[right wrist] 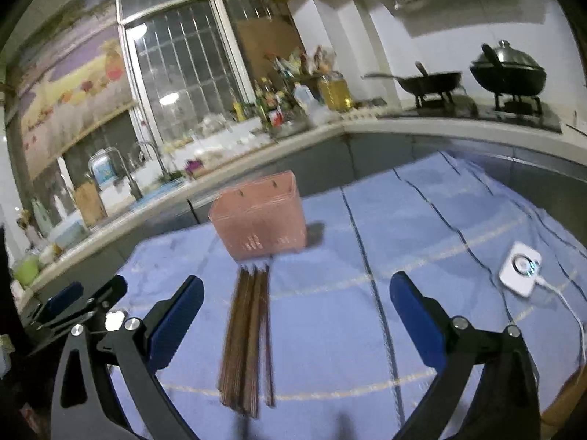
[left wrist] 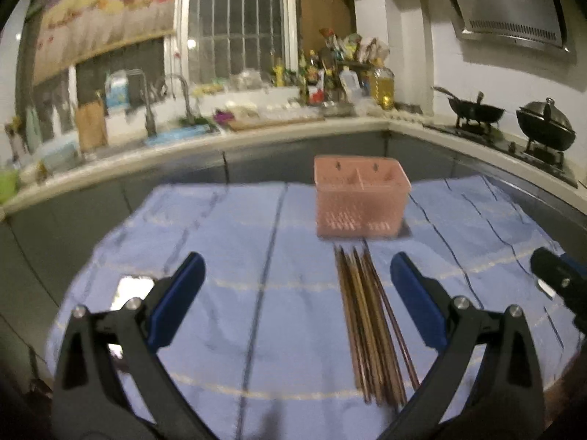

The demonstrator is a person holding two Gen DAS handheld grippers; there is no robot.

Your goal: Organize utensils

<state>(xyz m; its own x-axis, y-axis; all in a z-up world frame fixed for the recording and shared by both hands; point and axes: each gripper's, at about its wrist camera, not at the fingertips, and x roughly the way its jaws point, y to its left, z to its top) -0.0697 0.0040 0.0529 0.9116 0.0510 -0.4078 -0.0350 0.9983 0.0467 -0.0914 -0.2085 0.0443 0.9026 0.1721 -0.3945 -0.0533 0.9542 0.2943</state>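
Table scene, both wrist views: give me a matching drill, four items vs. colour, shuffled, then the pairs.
Items:
1. basket
2. chopsticks
3. cloth
4. puck with cable

Colours:
A. blue
B. white
C. pink
D. brown

Pairs: 1-C, 2-D, 3-A, 4-B. The chopsticks lie flat on the cloth just in front of the basket; the puck shows only in the right wrist view.

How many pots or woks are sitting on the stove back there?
2: an open wok with a utensil in it on the left burner, and a lidded wok on the right burner. Others may be out of frame.
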